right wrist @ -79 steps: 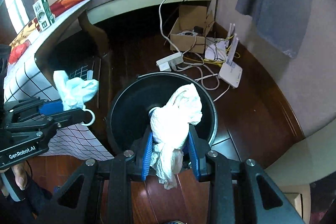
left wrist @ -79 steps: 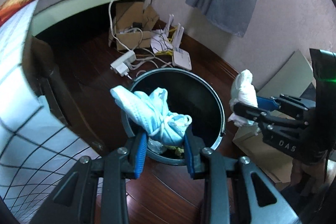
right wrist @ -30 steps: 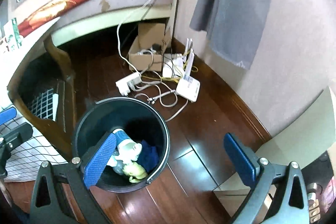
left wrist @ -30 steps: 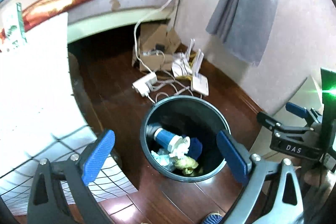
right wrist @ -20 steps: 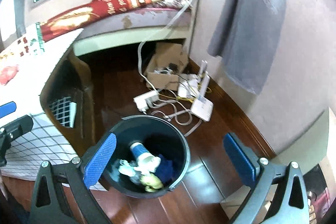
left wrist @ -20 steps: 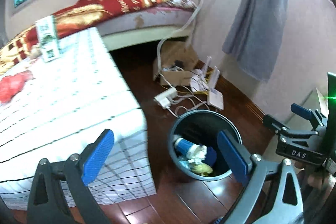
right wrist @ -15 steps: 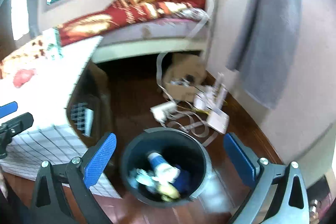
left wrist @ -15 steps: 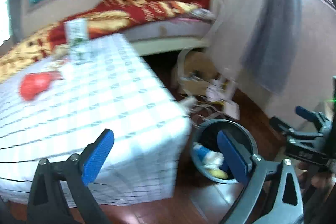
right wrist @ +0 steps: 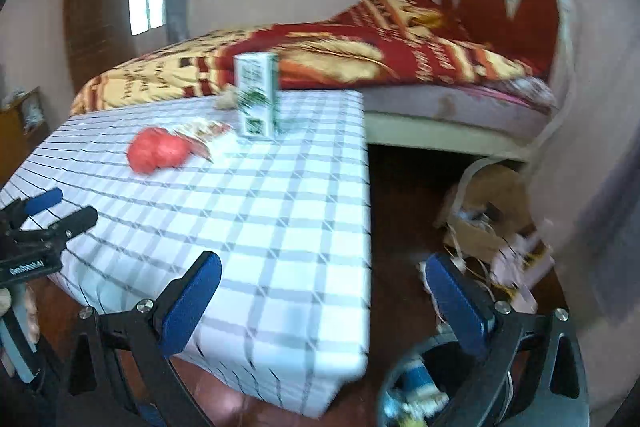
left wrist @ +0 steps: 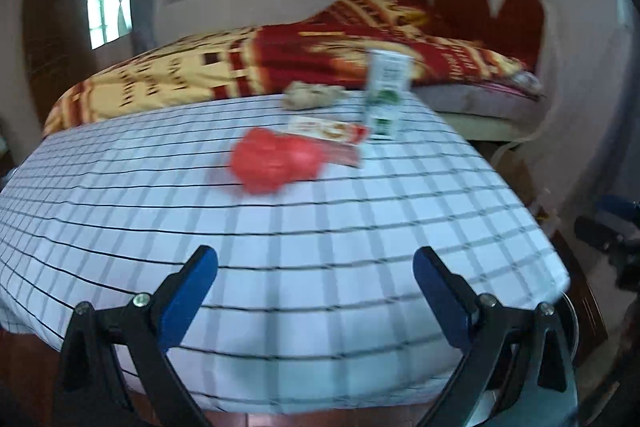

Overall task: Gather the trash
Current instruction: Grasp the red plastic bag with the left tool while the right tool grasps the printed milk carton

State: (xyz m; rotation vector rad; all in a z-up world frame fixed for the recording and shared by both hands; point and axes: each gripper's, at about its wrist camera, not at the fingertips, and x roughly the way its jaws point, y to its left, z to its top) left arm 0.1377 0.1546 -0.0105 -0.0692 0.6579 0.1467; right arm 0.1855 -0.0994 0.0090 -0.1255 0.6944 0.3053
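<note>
On the checked tablecloth (left wrist: 280, 235) lie a crumpled red bag (left wrist: 276, 165), a red and white wrapper (left wrist: 330, 133), a white and green carton (left wrist: 386, 95) standing upright and a beige crumpled scrap (left wrist: 312, 95). They also show in the right wrist view: red bag (right wrist: 158, 149), wrapper (right wrist: 202, 133), carton (right wrist: 256, 95). My left gripper (left wrist: 316, 295) is open and empty over the table's near edge. My right gripper (right wrist: 324, 301) is open and empty above the table's right corner. The black bin (right wrist: 416, 391) with trash sits low, right of the table.
A bed with a red and yellow blanket (left wrist: 320, 55) stands behind the table. A cardboard box, cables and a router (right wrist: 492, 227) lie on the dark wood floor by the right wall. The left gripper shows at the left edge of the right wrist view (right wrist: 40, 223).
Both grippers dropped the blue mask and the white tissue into the bin, opened wide, then rose and swung left from the bin to face the table.
</note>
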